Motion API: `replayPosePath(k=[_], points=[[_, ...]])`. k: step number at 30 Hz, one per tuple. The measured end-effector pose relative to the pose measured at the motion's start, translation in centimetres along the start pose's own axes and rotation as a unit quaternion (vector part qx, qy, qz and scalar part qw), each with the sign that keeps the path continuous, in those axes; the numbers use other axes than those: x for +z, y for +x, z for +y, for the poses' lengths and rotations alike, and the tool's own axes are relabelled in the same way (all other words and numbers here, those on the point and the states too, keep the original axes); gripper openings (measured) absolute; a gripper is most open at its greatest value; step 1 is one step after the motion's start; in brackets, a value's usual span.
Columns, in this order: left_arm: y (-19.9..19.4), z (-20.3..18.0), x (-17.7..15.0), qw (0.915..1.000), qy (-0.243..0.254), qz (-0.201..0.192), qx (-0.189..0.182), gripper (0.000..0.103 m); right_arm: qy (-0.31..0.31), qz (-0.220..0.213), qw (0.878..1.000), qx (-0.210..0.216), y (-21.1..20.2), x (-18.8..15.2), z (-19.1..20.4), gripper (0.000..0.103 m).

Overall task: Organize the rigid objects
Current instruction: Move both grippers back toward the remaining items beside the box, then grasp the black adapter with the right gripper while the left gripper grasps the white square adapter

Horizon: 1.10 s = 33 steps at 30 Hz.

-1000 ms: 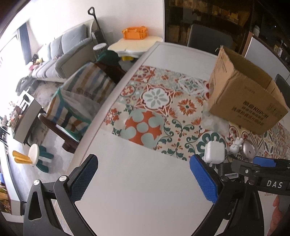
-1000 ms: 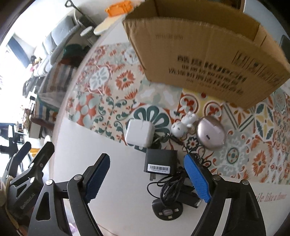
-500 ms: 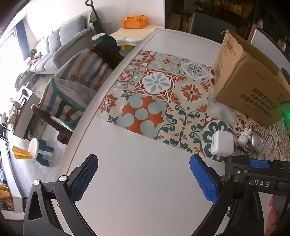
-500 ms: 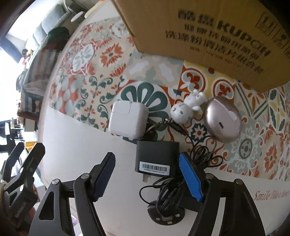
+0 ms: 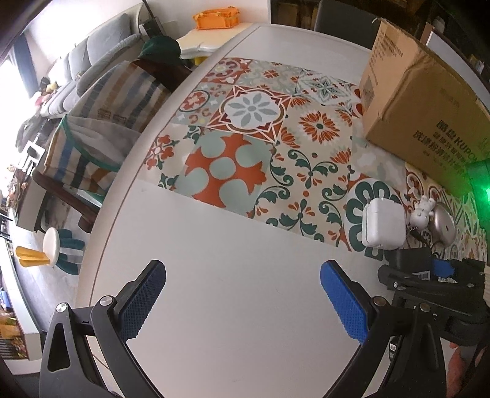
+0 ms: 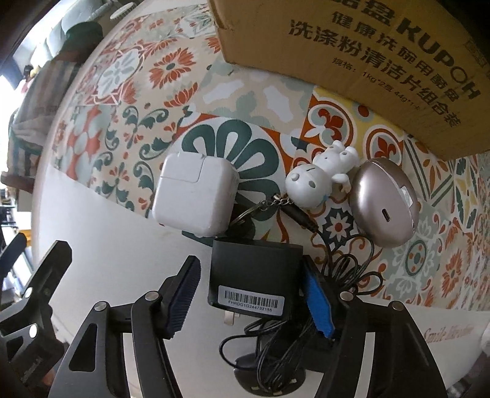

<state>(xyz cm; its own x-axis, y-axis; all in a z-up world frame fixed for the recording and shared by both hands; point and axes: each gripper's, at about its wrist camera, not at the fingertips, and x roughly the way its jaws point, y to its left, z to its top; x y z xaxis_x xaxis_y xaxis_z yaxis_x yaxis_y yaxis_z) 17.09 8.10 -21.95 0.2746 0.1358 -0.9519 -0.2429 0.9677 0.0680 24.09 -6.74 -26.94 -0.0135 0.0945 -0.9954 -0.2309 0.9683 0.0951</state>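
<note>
Between claw (image 6: 249, 298) pads, adapter (image 6: 252, 280) prongs-backward.

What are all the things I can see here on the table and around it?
Black adapter: one, black with barcode label, between the right claw's fingers.
Black cable: one, tangled beside the adapter.
White charger: one, white, on the patterned mat's edge.
Toy keychain: one, white figure, between charger and case.
Round case: one, metallic beige, right of the toy.
Cardboard box: one, brown, at the back of the mat.
Patterned mat: one, orange, green, beige.
Table: one, white.
Orange crate: one, background.
Left claw: open, empty.
Right claw: open around the adapter.
</note>
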Motion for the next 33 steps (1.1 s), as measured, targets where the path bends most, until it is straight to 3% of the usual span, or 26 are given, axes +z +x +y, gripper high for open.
replayPosePath(k=[3, 9, 21, 33], points=[[0.1, -0.1, 0.0, 1.0, 0.002, 0.002, -0.003, 0.103, -0.002, -0.006, 1.0, -0.012, 0.4, -0.2, 0.5, 0.057], [0.0, -0.8, 0.2, 0.9998, 0.014, 0.002, -0.011, 0.103, -0.002, -0.012, 1.0, 0.002, 0.5, -1.0, 0.0, 0.057], [-1.3, -2.7, 1.0, 0.9986, 0.043, -0.012, -0.027, 0.103, 0.022, -0.059, 0.998, 0.031, -5.2, -2.5, -4.0, 0.056], [-1.2, -6.9, 1.3, 0.9935, 0.1, -0.021, -0.051, 0.097, 0.073, -0.099, 0.992, 0.022, -7.8, -3.2, -7.8, 0.056]])
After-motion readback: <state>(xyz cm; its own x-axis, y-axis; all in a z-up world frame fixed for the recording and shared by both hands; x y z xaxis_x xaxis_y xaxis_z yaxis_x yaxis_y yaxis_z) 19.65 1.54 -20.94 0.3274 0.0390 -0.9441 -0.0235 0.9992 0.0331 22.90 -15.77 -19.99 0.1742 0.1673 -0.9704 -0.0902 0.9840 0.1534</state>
